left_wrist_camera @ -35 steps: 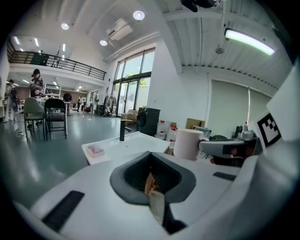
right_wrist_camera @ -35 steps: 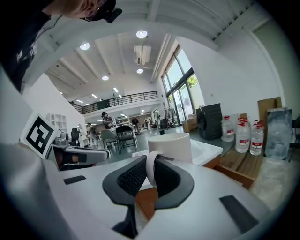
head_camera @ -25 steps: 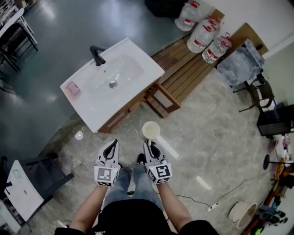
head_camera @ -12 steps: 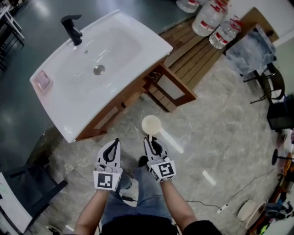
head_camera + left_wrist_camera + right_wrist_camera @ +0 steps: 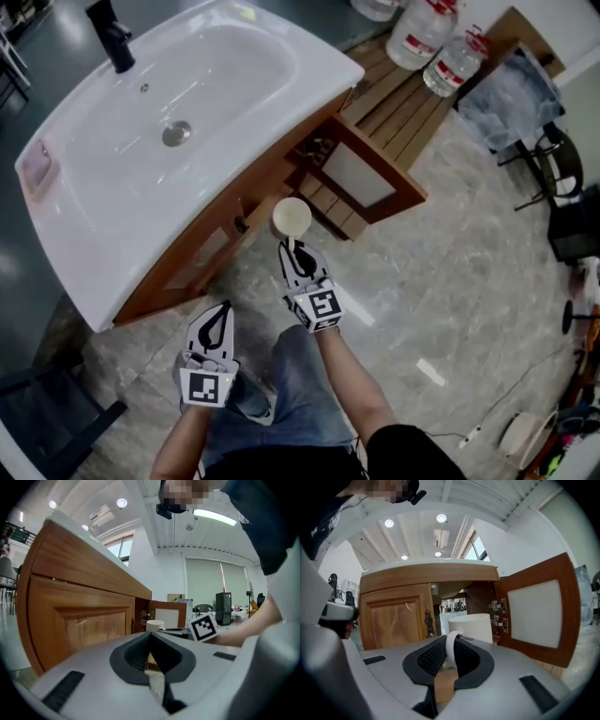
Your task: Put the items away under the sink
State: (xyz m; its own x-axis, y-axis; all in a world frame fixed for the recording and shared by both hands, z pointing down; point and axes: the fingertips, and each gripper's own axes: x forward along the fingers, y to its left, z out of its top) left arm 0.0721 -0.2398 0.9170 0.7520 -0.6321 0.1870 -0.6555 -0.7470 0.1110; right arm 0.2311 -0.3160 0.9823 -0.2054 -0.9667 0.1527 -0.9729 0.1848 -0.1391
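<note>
A white mug (image 5: 292, 217) hangs in front of the wooden cabinet under the white sink (image 5: 319, 58). My right gripper (image 5: 294, 247) is shut on the mug's handle; in the right gripper view the mug (image 5: 471, 625) stands just past that gripper (image 5: 451, 643), facing the dark cabinet opening. The right cabinet door (image 5: 367, 176) stands open, and the left door (image 5: 199, 260) is closed. My left gripper (image 5: 221, 313) is held lower and nearer to me, shut with nothing in it. In the left gripper view that gripper (image 5: 150, 637) points at the closed door (image 5: 79, 620), with the mug (image 5: 155, 625) beyond.
A black faucet (image 5: 112, 37) and a pink soap dish (image 5: 36, 159) are on the sink. Behind the cabinet lie a wooden slatted platform (image 5: 403, 103) and large water bottles (image 5: 422, 37). A covered bundle (image 5: 511, 94) and a chair (image 5: 553, 169) stand to the right.
I have come closer to the sink. My right gripper has carried the mug forward to the open cabinet. My left gripper has dropped back and lower.
</note>
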